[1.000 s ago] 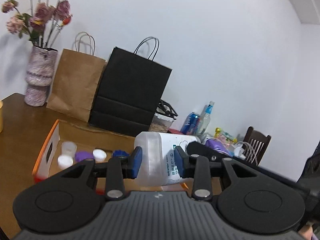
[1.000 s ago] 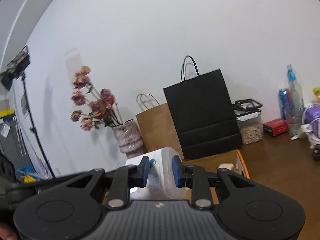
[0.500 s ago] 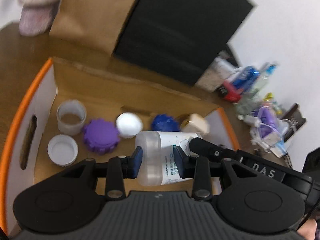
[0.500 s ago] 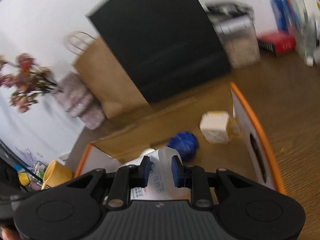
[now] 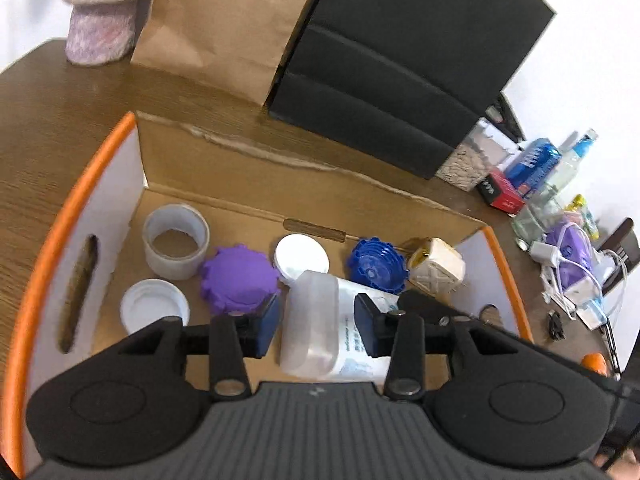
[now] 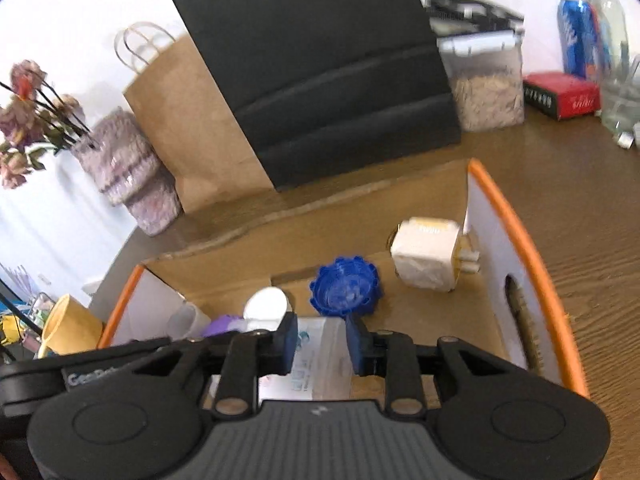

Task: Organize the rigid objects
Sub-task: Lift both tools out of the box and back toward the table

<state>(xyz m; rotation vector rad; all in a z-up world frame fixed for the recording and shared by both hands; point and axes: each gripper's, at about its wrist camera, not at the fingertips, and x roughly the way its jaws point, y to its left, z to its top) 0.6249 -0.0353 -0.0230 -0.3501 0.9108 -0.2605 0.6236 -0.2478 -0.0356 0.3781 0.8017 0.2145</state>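
The left gripper (image 5: 316,326) is clamped across the closed end of a translucent white plastic bottle with a printed label (image 5: 320,320), blue pads pressed to both sides. The right gripper (image 6: 320,340) is clamped on the label end of the same bottle (image 6: 316,360), so the bottle lies level between the two, low inside the open cardboard box with orange-edged white end walls (image 5: 132,160).

In the left wrist view, a purple toothed cap (image 5: 240,278) sits at about ten o'clock from the bottle, a round white lid (image 5: 302,256) at twelve, and a blue toothed cap (image 5: 376,264) with a cream square plug adapter (image 5: 436,266) at one to two o'clock. Farther off at ten o'clock stand a short white cup (image 5: 176,240) and a white screw cap (image 5: 154,310).

The step in hand appears to be setting the bottle down in the box. To do it well, lower both ends evenly until the bottle rests on the bare floor in the near part of the box, short of the caps. Then open both grippers together and lift straight up, so the round body neither rolls nor nudges the purple cap just beside the left gripper.
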